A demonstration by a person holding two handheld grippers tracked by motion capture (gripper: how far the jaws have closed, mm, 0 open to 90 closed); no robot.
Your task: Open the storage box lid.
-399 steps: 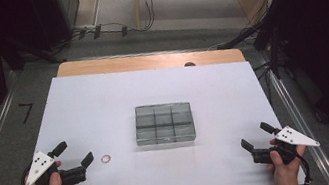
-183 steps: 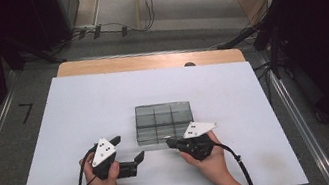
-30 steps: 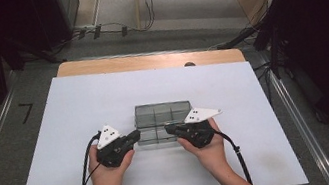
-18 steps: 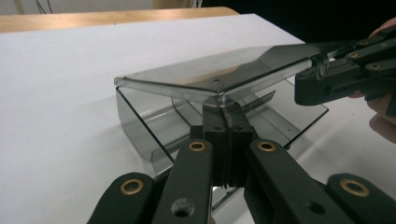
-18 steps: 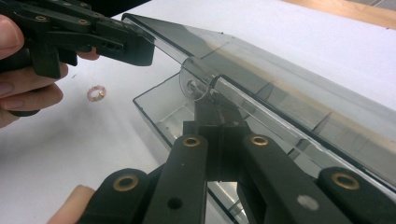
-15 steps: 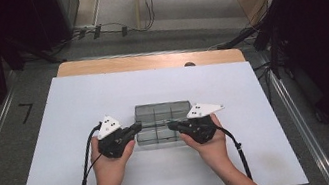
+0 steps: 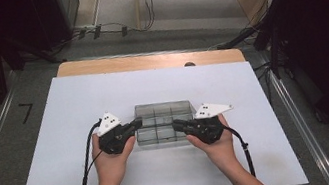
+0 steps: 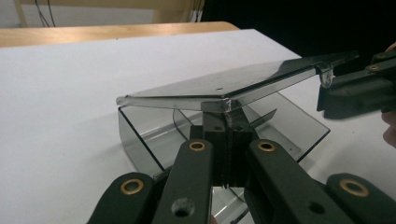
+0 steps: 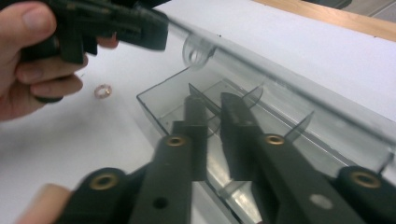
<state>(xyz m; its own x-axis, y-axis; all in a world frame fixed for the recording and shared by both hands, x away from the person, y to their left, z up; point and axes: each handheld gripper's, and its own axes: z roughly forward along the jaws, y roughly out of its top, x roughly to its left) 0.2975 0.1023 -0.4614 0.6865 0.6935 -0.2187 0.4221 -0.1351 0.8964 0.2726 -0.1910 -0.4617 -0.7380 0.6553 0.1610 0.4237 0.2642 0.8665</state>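
Observation:
A clear plastic compartment box (image 7: 162,123) sits mid-table. Its lid (image 8: 219,86) is raised and tilted above the base (image 8: 140,135). My left gripper (image 7: 138,122) is at the box's left end. In the left gripper view it (image 8: 227,116) is shut on the lid's near edge. My right gripper (image 7: 176,122) is at the right end. Its jaws (image 9: 212,100) have just been opening and stand slightly apart over the open compartments (image 9: 163,105), under the lid (image 9: 289,79), with nothing pinched between them.
A small ring (image 9: 102,91) lies on the white table (image 7: 78,102) beside the left hand. A wooden strip (image 7: 147,61) runs along the far edge. Dark equipment and cables stand on the floor beyond.
Both grippers have come in from the table's near corners to the two ends of the box. Over the last second they edged slightly farther from me.

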